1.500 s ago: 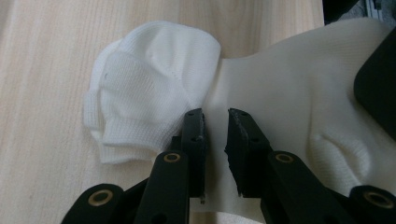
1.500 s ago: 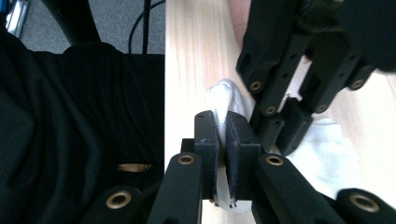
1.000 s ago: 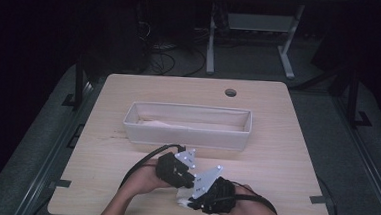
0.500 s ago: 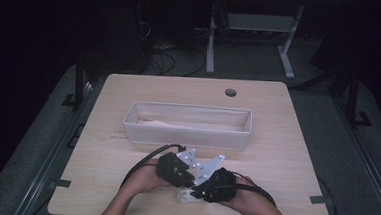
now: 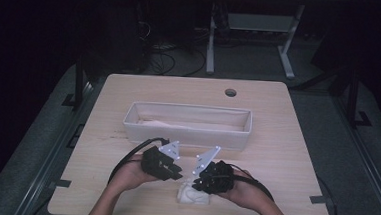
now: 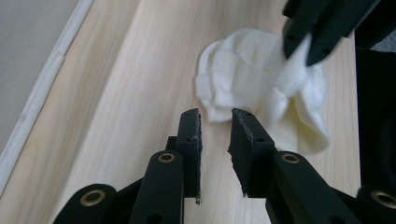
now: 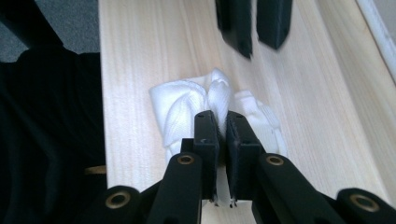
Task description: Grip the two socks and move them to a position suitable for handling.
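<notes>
The right tool (image 7: 219, 122) is pinching a fold of the white sock (image 7: 187, 109), its jaws pressed together on the cloth, as the right gripper view shows. The sock is lying bunched on the tabletop (image 5: 286, 143) near the front edge, in front of the long white fabric bin (image 5: 187, 132) and well apart from it.

Compared with a second ago, both hands are sitting a little further from the person in the high view, and the two tools are drawing slightly apart from each other; the sock (image 5: 193, 195) is now showing more fully below and between them. The right tool (image 5: 200, 180) is keeping its grip through this shift, so the sock is being dragged or lifted along by that pinch.

The left tool (image 6: 215, 126) is hovering just beside the sock's near edge (image 6: 243, 74) with its jaws standing a small way apart and nothing between them. It is aimed at the rolled cuff end, so it seems to be lining up for a second grip. Judging from this, the work is at an early handling stage: one corner is secured, and the other is not yet taken.
</notes>
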